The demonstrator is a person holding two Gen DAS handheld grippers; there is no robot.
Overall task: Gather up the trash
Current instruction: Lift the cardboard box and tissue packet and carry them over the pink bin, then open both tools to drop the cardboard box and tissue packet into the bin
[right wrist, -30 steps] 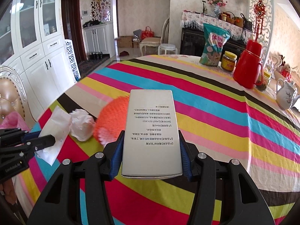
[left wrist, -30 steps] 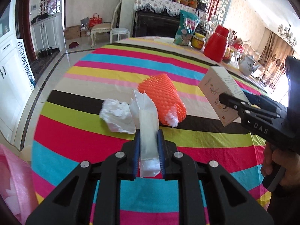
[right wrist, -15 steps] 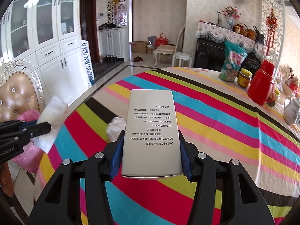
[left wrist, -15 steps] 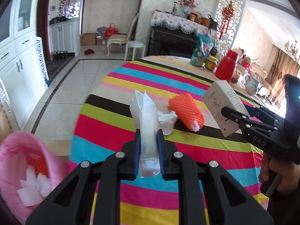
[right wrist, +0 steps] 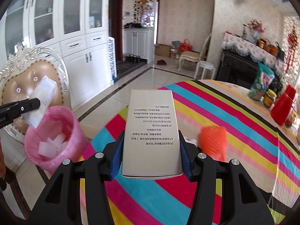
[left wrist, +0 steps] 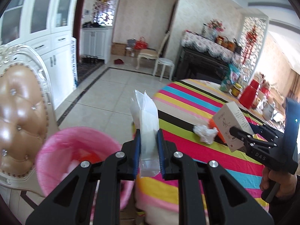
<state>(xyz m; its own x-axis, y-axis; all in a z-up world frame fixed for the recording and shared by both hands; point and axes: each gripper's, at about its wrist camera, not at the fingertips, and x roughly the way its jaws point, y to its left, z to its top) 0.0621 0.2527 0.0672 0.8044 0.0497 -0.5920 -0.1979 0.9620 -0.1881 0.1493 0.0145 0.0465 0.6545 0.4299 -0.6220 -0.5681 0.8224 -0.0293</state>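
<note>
Both tools clamping loads

Left tool is pinching a plastic wrapper; right tool is gripping a box, a hand holding its handle.

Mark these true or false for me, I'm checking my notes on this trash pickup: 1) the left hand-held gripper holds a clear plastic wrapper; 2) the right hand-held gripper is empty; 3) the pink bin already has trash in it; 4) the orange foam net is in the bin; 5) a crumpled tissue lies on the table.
1) True: the left hand-held gripper is shut on the clear plastic wrapper.
2) False: the right hand-held gripper grips a cardboard box.
3) True: the pink bin holds white scraps.
4) False: the orange foam net lies on the striped table.
5) True: the crumpled tissue lies there.
</note>
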